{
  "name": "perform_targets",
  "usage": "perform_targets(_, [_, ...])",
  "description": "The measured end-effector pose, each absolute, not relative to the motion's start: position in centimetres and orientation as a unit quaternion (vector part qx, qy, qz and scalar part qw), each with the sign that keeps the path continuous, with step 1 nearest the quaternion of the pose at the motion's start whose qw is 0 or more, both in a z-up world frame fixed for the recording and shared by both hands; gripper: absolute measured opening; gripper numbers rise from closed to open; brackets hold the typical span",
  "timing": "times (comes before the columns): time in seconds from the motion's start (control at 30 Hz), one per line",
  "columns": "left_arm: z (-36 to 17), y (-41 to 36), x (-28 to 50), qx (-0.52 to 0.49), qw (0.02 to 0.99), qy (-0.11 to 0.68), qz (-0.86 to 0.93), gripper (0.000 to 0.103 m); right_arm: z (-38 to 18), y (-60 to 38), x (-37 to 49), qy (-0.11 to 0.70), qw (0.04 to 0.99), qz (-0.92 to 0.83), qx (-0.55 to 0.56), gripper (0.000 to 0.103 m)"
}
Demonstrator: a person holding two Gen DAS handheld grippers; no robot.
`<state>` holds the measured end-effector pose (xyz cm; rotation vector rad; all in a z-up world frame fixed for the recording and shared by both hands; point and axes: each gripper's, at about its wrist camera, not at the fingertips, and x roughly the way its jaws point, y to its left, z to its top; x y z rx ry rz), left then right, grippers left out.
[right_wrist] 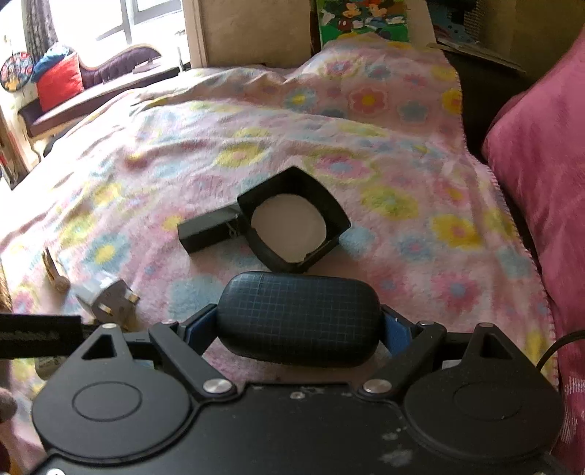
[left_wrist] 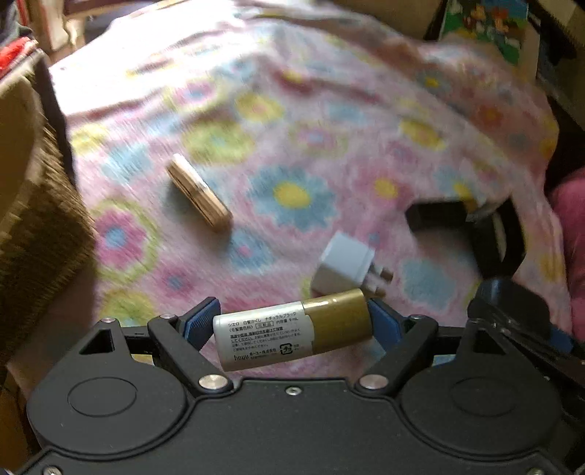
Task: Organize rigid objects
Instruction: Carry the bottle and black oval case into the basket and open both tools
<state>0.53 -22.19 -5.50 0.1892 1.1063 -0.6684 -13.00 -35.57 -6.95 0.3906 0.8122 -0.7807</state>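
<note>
Crosswise — glossy tube [left_wrist: 292, 330] (tongs [left_wrist: 292, 325]).

Floral blanket [right_wrist: 420, 234]: plug [right_wrist: 109, 297], black frame [right_wrist: 292, 226], compact [left_wrist: 199, 192].

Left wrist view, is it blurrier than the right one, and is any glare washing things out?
Left wrist view: yes, the flowered pink blanket and round gold compact are smeared, while the silver-and-gold tube in the left claw reads sharp. Right wrist view: crisper, but the window at top left is blown out white.
</note>
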Motion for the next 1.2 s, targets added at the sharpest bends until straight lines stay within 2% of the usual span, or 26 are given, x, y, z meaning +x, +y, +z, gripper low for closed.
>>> perform_targets(0.37, [2.7,-15.6,2.6,0.029,0.871,0.422,-0.248,0.082,-1.2,-32.6,-9.7,0.338,0.872,-0.304,0.179,0.09])
perform_targets(0.67, [5.8,-7.4,7.0,0.001,0.928,0.356,-0.108,0.082,3.3,-24.3,-1.8,0.317,0.922,-0.189,0.116,0.09])
perform_targets(0.93, [4.7,-2.2,10.3,-0.024,0.929,0.368,-0.006,0.082,5.0,-17.6,4.8,0.322,0.937,-0.113,0.077,0.09])
perform_targets(1.2, [2.5,-0.1,12.5,-0.038,0.909,0.415,0.027,0.082,4.7,-14.3,9.0,0.344,0.933,-0.085,0.064,0.09])
